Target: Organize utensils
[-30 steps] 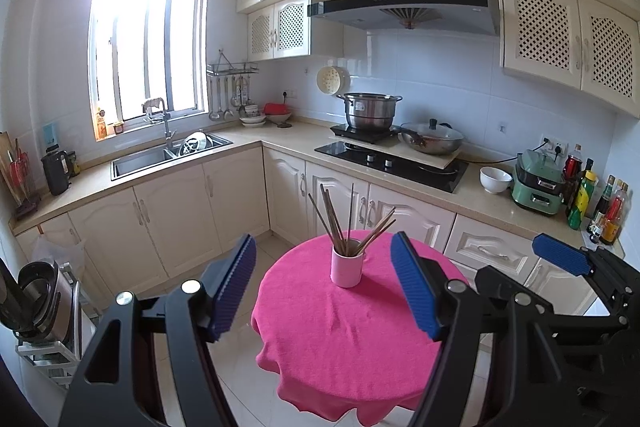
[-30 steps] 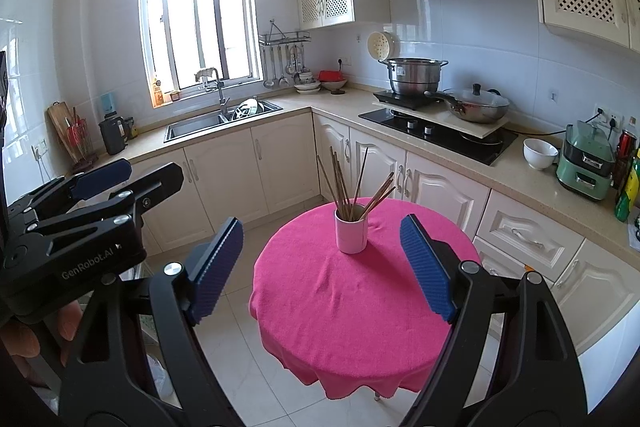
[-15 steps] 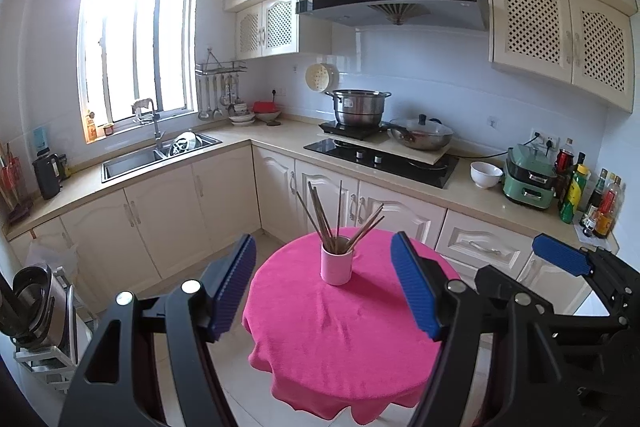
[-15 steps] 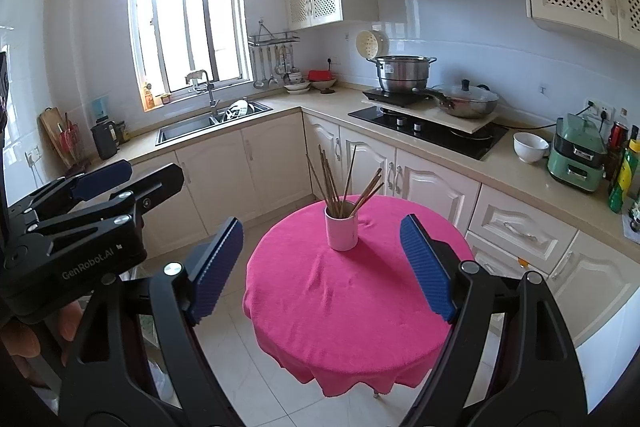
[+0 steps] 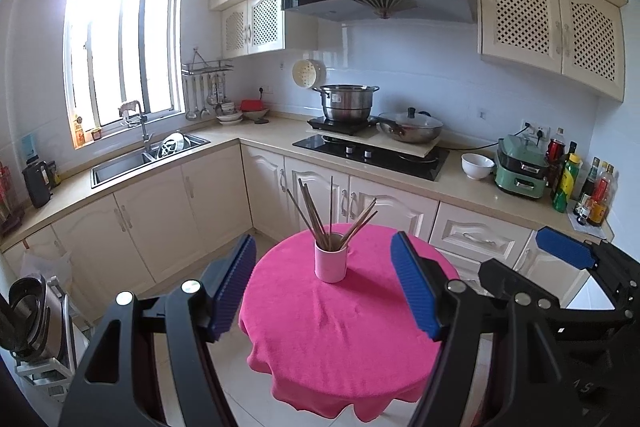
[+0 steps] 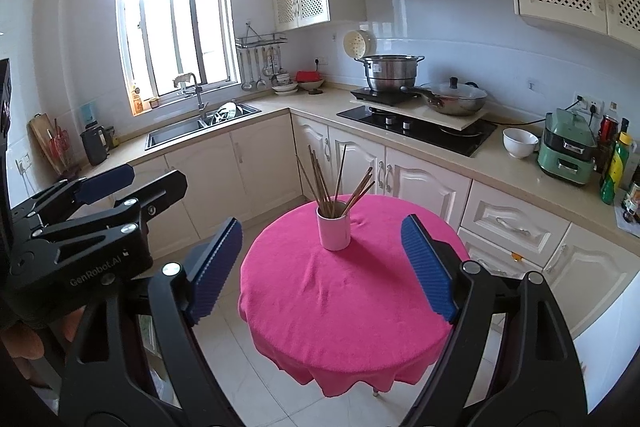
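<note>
Both pairs of jaws stand spread wide and grasp nothing: the left gripper (image 5: 323,285) and the right gripper (image 6: 322,267) hang short of the round surface (image 5: 340,331) under its pink cloth, side by side and aimed the same way. In each wrist view the white cup (image 5: 330,263) sits between the two blue pads and well ahead of them, upright on the far half of the cloth. It holds a loose bundle of chopsticks (image 5: 328,213), all standing in the cup and fanning out, some leaning left and a few leaning right; no utensil shows lying loose on the cloth. That fits chopsticks already gathered, or a cup waiting to be emptied and sorted, so no move can be settled. For any grip, I would judge the thin sticks likely to slip or twist, and the light cup easy to tip, so one pair of jaws could steady it
</note>
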The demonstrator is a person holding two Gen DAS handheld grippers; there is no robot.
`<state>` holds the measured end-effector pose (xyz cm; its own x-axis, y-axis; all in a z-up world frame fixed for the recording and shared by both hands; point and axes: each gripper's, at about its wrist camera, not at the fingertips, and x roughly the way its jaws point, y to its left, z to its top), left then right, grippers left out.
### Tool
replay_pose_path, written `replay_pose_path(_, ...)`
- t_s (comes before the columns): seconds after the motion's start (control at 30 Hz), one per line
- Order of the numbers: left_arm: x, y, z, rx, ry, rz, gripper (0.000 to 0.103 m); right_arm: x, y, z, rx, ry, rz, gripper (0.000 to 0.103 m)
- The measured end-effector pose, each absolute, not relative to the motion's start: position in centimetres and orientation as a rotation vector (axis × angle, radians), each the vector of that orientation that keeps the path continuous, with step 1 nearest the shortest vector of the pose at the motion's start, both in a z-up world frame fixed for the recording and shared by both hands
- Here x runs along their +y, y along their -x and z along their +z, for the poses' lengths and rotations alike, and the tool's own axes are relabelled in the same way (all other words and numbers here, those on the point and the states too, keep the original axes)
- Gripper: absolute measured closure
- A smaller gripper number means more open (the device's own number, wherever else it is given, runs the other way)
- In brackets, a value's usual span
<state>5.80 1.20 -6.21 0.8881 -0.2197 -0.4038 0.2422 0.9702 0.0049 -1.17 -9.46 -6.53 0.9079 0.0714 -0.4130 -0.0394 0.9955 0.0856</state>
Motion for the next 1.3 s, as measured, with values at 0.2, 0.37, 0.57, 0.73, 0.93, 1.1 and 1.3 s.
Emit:
replay_pose_path(0.2,1.5,-6.3,-6.4,0.417,-0.059,-0.254,0.034,-9.2,0.9,-6.7,0.433,-0.077,0.043,0.022)
replay_pose_path(0.37,1.5,-6.7,-6.5,0.422,-0.059,-0.265,0.034,-9.1,0.8,-6.7,0.435,-0.074,0.031,0.022)
replay_pose_path(0.57,1.4,-7.2,-6.7,0.428,-0.062,-0.275,0.034,-9.2,0.5,-6.7,0.442,-0.076,0.019,0.022)
replay_pose_path(0.73,1.3,-7.5,-6.7,0.429,-0.066,-0.283,0.034,-9.1,0.4,-6.8,0.444,-0.081,0.013,0.022)
replay_pose_path(0.93,1.4,-8.1,-6.9,0.437,-0.065,-0.289,0.034,-9.0,-0.1,-6.9,0.450,-0.084,0.008,0.022)
replay_pose_path(1.1,1.3,-8.8,-7.4,0.448,-0.063,-0.296,0.034,-9.0,-0.7,-7.3,0.460,-0.089,0.004,0.022)
replay_pose_path(1.3,0.8,-10.8,-8.9,0.485,-0.070,-0.303,0.034,-9.3,-2.5,-8.7,0.497,-0.109,-0.001,0.021)
